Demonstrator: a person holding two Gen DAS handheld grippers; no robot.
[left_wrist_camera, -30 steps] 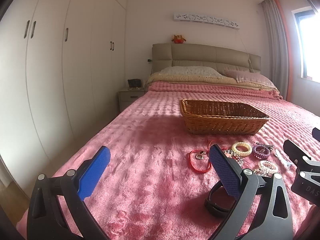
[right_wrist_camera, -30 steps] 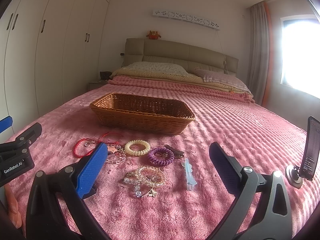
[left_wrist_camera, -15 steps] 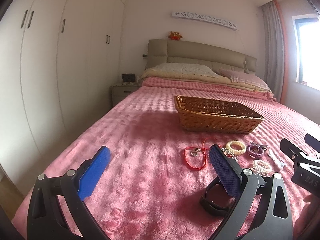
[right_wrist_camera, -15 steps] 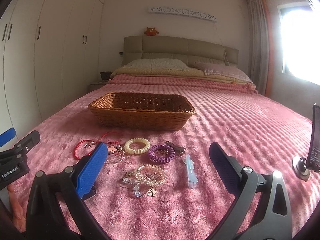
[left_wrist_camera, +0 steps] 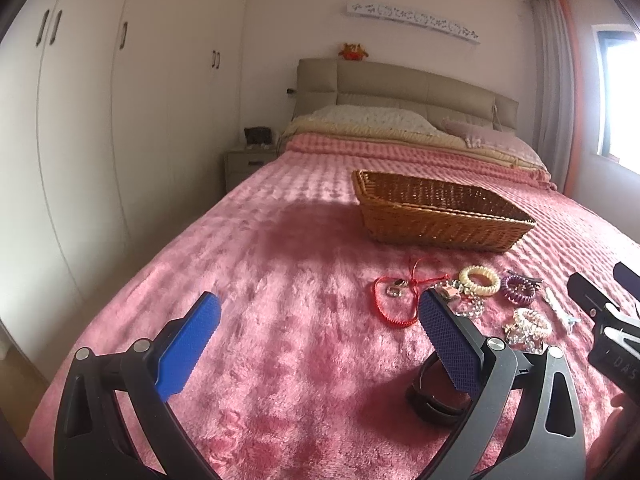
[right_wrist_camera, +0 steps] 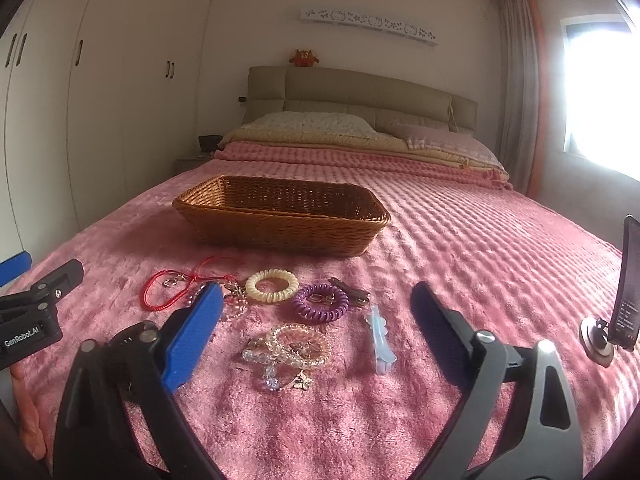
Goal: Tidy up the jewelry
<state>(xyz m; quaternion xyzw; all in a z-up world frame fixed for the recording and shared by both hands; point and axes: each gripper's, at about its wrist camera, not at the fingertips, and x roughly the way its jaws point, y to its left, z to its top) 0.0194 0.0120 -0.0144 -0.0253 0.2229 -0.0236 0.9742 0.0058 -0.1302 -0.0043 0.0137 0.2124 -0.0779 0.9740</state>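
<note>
My right gripper [right_wrist_camera: 316, 320], jaws wide and just narrowing, holds nothing; I centre them over the beaded bracelets [right_wrist_camera: 296, 348] before closing.

Pink bed [right_wrist_camera: 460, 248]: wicker basket [right_wrist_camera: 280, 228], scattered jewelry [right_wrist_camera: 296, 344].
</note>
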